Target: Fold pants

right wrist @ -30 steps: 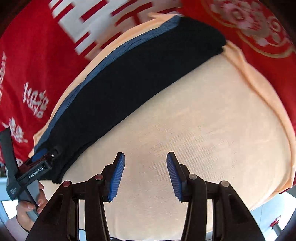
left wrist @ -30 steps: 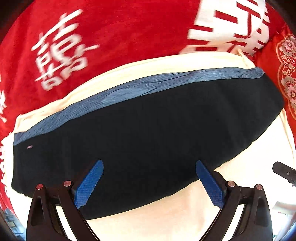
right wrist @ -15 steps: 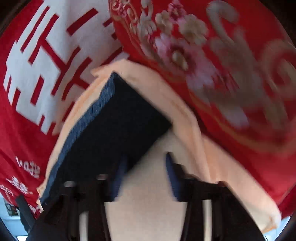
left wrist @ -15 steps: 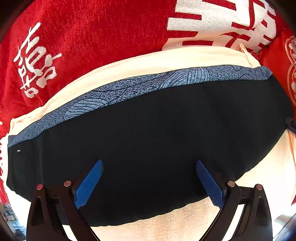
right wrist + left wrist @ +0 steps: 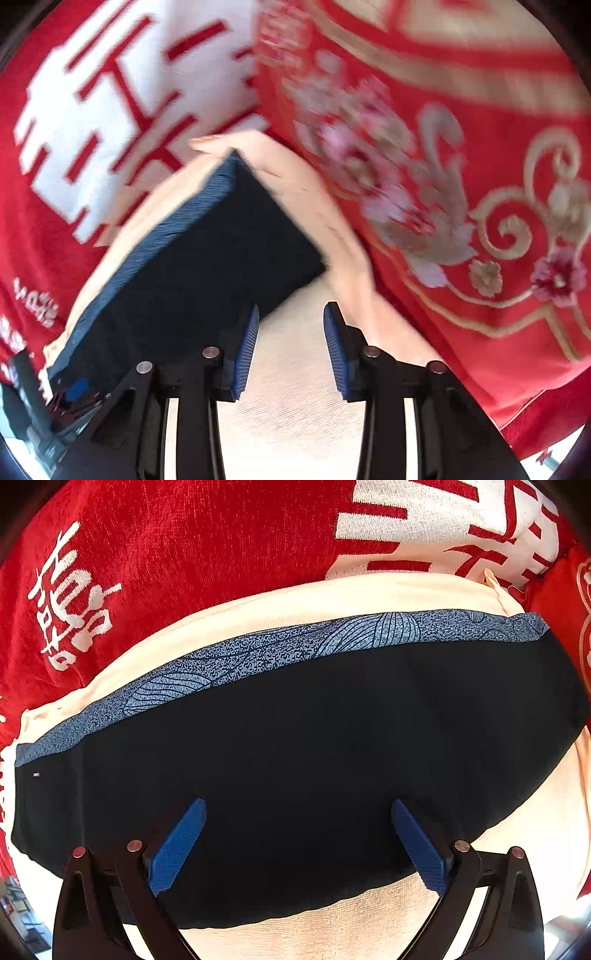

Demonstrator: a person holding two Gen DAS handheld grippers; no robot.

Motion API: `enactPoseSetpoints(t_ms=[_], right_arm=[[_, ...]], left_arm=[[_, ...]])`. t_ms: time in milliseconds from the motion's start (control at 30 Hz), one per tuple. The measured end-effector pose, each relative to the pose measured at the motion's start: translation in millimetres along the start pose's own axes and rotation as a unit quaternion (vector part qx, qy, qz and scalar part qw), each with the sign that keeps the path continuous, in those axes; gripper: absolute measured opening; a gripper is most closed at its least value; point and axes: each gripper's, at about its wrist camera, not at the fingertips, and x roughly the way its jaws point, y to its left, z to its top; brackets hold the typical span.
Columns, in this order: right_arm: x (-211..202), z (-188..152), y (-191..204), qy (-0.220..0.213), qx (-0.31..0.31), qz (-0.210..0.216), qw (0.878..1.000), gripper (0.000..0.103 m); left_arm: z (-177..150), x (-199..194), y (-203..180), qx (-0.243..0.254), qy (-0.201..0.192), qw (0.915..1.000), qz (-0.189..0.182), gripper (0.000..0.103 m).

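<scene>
Centrally, one pair of dark navy pants [image 5: 314, 768], folded into a long flat band, lying on a cream towel [image 5: 280, 602]; a blue patterned stripe [image 5: 258, 657] runs along the far long edge of the band, printed with fine curved line motifs; a small pale tag [image 5: 36, 774] sits near the band's left end; in the right wrist view the same pants [image 5: 207, 266] appear as a dark wedge with the blue edge on the left, the near corner just ahead of the left finger of that gripper, though motion blur hides whether they touch.

Left gripper [image 5: 297, 843]: fingers spread wide, blue textured pads [image 5: 177, 849] angled outward over the near half of the dark cloth; nothing held between them.

Right gripper [image 5: 290, 350]: fingers parted at a moderate gap, blue ribbed pads [image 5: 243, 354] roughly parallel; only bare cream towel [image 5: 291, 398] shows between them; nothing gripped.

Cream towel: extends past the pants on the near and far sides, its corner [image 5: 210, 142] showing beyond the end of the band.

Red blanket [image 5: 166, 554]: under and behind the towel, with white Chinese characters [image 5: 70, 602] and a large white block character [image 5: 443, 520].

Red embroidered cloth [image 5: 461, 184]: to the right of the towel, with gold scrollwork and pink flowers; blurred.
</scene>
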Motion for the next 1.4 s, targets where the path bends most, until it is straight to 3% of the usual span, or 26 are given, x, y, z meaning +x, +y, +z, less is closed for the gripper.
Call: enactPoseSetpoints(t_ms=[133, 267, 500, 667, 1167, 1400], right_arm=[[3, 5, 48, -0.011, -0.082, 0.026, 0.996, 0.040], [21, 4, 84, 0.003, -0.120, 0.049, 0.992, 0.040], [50, -17, 91, 0.057, -0.154, 0.023, 0.986, 0.040], [47, -30, 92, 0.044, -0.191, 0.018, 0.980, 0.040], [47, -30, 93, 0.048, -0.199, 0.015, 0.979, 0.043], [43, -11, 90, 0.046, -0.158, 0.042, 0.985, 0.044]], left_arm=[[-4, -1, 2, -0.007, 0.001, 1.0000, 0.001, 0.101], [-5, 2, 0, -0.008, -0.001, 1.0000, 0.000, 0.101], [-10, 2, 3, -0.021, 0.002, 0.9998, -0.003, 0.101], [-11, 1, 1, -0.016, 0.006, 0.9998, 0.003, 0.101], [-2, -3, 4, -0.005, 0.017, 0.9998, -0.004, 0.101], [33, -8, 27, -0.028, -0.008, 0.9996, 0.005, 0.101]])
